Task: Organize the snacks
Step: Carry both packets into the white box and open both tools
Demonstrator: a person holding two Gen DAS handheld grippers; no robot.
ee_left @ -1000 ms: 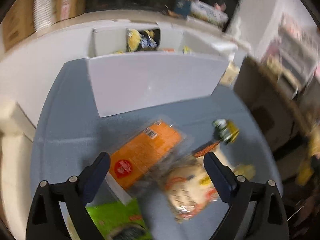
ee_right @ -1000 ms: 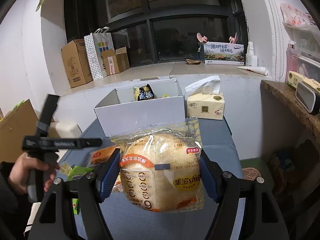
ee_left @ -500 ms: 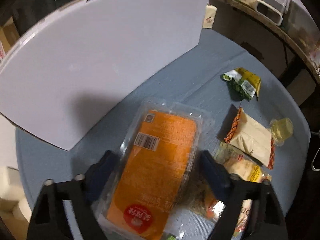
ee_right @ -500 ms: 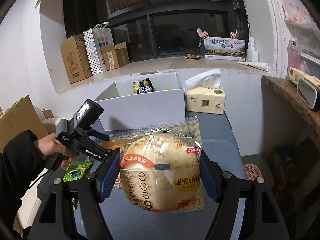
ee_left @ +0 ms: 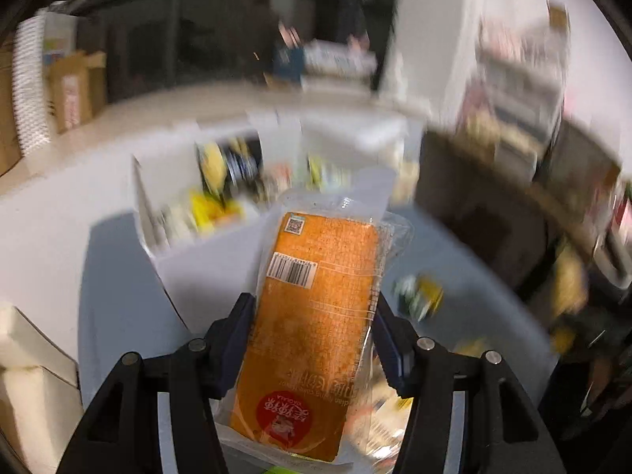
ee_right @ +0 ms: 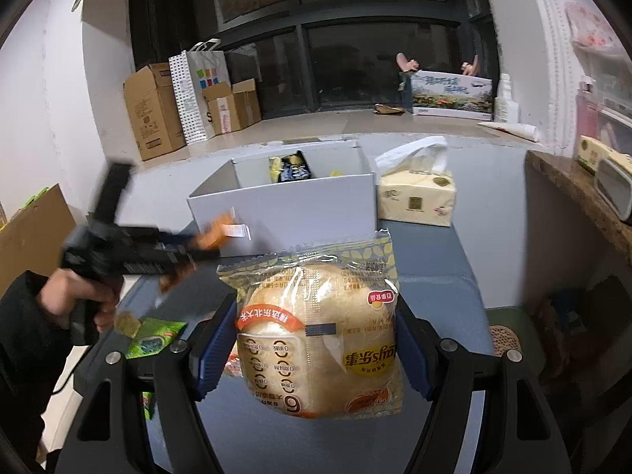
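My left gripper (ee_left: pixel 314 328) is shut on an orange cake pack in clear wrap (ee_left: pixel 312 316) and holds it in the air in front of the white box (ee_left: pixel 205 260). In the right wrist view the left gripper (ee_right: pixel 197 251) is blurred, left of the white box (ee_right: pixel 300 209), with the orange pack (ee_right: pixel 211 233) in it. My right gripper (ee_right: pixel 316 343) is shut on a bag of bread buns (ee_right: pixel 320 339), held above the blue-grey table (ee_right: pixel 434 268). The box holds yellow and dark snack bags (ee_right: pixel 288 168).
A tissue pack (ee_right: pixel 414 197) stands right of the box. A green snack packet (ee_right: pixel 152 339) lies on the table at the left. A green-yellow packet (ee_left: pixel 418 296) lies on the table right of the orange pack. Cardboard boxes (ee_right: pixel 154 110) and a paper bag stand on the ledge behind.
My left gripper closed on the orange cake pack, lifted it off the table and swung up toward the white box. My right gripper kept still with the bread bag.
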